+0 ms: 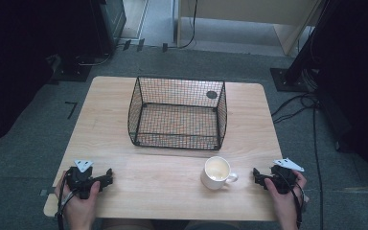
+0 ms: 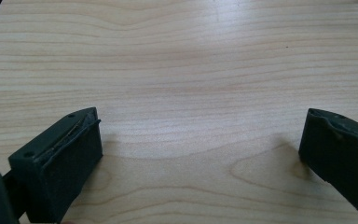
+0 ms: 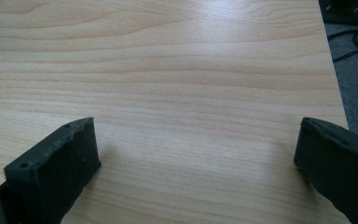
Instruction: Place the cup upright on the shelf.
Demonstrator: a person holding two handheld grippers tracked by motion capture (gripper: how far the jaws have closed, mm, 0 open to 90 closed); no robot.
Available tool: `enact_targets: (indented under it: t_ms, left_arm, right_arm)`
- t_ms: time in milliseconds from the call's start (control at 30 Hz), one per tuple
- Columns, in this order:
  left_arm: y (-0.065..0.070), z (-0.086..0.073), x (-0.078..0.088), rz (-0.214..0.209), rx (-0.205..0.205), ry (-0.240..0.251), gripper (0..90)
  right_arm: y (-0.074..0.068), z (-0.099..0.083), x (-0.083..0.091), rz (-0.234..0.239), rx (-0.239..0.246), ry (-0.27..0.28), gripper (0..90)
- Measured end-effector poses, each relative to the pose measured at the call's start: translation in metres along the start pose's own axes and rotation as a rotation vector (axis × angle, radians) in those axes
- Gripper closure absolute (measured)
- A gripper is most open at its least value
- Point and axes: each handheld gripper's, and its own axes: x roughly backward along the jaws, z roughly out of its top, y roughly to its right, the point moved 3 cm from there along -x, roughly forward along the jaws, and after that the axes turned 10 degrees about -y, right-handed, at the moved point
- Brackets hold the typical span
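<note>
Right gripper (image 1: 258, 175), jaws spread wide and empty, rests on the table (image 1: 172, 191). The white mug (image 1: 216, 172) sits at its 9 o'clock. Approach level, clamping the rim opposite the handle.

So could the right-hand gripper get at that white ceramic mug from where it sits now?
Probably yes. The right gripper rests open on the wooden table, and the white ceramic mug stands just beside it, handle turned toward it, with bare tabletop between. The black wire basket stands farther back, out of the way.

Glossy ceramic mug (image 1: 216, 172), black wire basket (image 1: 178, 112), wood-grain table (image 1: 172, 191)
</note>
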Motion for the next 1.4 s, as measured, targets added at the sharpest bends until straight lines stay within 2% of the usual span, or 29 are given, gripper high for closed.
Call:
enact_targets:
  t_ms: [100,167,300,333,367,400,533,633,700,833,900,1067,1233,1400]
  left_arm:
    - [0.000,0.000,0.000,0.003,0.006,0.001,0.0]
    - [0.001,0.000,0.000,0.005,0.009,0.001,0.0]
    - [0.001,-0.001,0.000,0.007,0.013,0.001,0.0]
    - [0.001,-0.001,0.000,0.008,0.014,0.001,0.0]
    - [0.001,-0.001,0.000,0.008,0.014,0.001,0.0]
    - [0.001,-0.001,0.000,0.008,0.015,0.001,0.0]
    - [0.001,-0.001,0.000,0.009,0.017,0.001,0.0]
    - [0.001,0.000,0.000,0.009,0.016,0.002,0.0]
    - [0.001,-0.001,0.000,0.009,0.015,0.001,0.0]
    - [0.001,-0.001,0.000,0.009,0.016,0.001,0.0]
    - [0.001,-0.001,0.000,0.009,0.015,0.001,0.0]
    - [0.001,0.000,0.000,0.009,0.016,0.002,0.0]
    - [0.001,-0.001,0.000,0.009,0.016,0.002,0.0]
    - [0.001,-0.001,0.000,0.009,0.016,0.002,0.0]
  right_arm:
    - [0.000,0.000,0.000,0.000,-0.004,-0.001,0.0]
    - [0.002,0.001,0.000,-0.023,-0.038,0.001,0.0]
    - [0.003,-0.001,0.001,-0.026,-0.028,0.003,0.0]
    - [0.003,-0.001,0.001,-0.047,-0.028,0.011,0.0]
    - [0.003,-0.001,0.001,-0.047,-0.028,0.011,0.0]
    - [0.004,-0.001,0.004,-0.111,-0.006,0.020,0.0]
    - [0.004,-0.003,0.004,-0.073,-0.034,0.003,0.0]
    - [0.004,-0.003,0.007,-0.064,-0.031,0.001,0.0]
    - [0.002,-0.001,0.014,-0.022,-0.029,0.027,0.0]
    - [-0.001,0.002,0.021,0.003,-0.019,0.049,0.0]
    - [-0.005,0.003,0.026,0.012,0.004,0.051,0.0]
    - [-0.011,0.004,0.032,0.037,0.023,0.062,0.0]
    - [-0.020,0.006,0.041,0.069,0.077,0.085,0.0]
    - [-0.028,0.008,0.047,0.088,0.099,0.097,0.0]
